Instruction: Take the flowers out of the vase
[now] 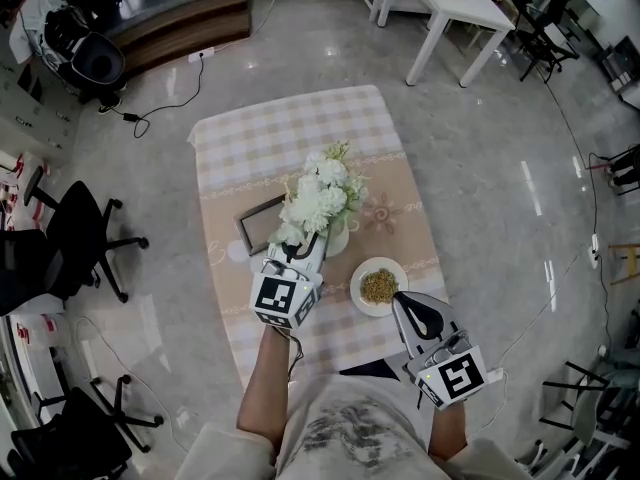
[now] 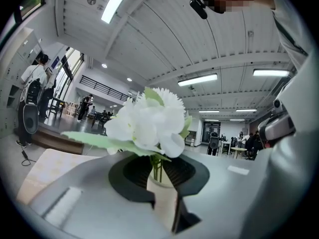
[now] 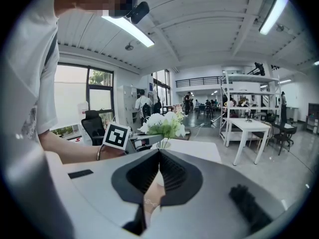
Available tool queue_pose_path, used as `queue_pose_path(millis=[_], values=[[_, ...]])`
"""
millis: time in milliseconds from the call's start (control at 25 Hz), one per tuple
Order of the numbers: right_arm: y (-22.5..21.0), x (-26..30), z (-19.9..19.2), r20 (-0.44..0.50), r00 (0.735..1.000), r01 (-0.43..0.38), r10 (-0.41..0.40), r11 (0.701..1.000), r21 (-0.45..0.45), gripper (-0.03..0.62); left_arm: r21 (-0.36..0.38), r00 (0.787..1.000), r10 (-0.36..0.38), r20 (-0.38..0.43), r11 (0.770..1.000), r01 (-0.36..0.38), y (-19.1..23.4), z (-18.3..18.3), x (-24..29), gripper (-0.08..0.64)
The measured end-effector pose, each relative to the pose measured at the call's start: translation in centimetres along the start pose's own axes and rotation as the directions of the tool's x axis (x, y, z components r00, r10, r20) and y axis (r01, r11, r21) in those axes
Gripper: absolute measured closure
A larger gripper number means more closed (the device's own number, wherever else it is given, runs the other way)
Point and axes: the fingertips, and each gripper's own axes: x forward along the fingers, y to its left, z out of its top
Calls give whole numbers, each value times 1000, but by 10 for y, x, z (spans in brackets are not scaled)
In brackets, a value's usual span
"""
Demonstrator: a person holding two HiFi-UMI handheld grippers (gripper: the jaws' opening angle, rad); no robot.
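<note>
White flowers (image 1: 318, 196) with green leaves stand in a small white vase (image 1: 339, 239) at the middle of the checked table. My left gripper (image 1: 299, 245) reaches in level from the near side, under the blooms. In the left gripper view its jaws stand close on the thin green stems (image 2: 157, 167) just above the vase mouth (image 2: 160, 183), and the blooms (image 2: 149, 121) fill the space above the gripper (image 2: 158, 176). My right gripper (image 1: 400, 301) hangs at the near right by the plate, shut and empty. From it, the flowers (image 3: 162, 123) show ahead of the shut gripper (image 3: 159, 152).
A white plate (image 1: 379, 286) of brownish bits lies right of the vase. A dark-framed flat panel (image 1: 258, 224) lies left of it. The table's checked cloth (image 1: 290, 128) runs away from me. Black office chairs (image 1: 80, 238) stand to the left, a white table (image 1: 450, 3) far right.
</note>
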Motion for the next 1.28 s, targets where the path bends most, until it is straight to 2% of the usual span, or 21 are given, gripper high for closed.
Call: queue_pose_path(millis=[440, 1280], values=[[7, -5, 2, 17, 1000, 3, -3, 1000, -1, 575, 27, 999, -41, 27, 999, 41, -16, 17, -4, 495], [20, -12, 13, 67, 998, -8, 9, 1000, -15, 575, 96, 995, -75, 63, 993, 69, -41, 61, -16, 497]])
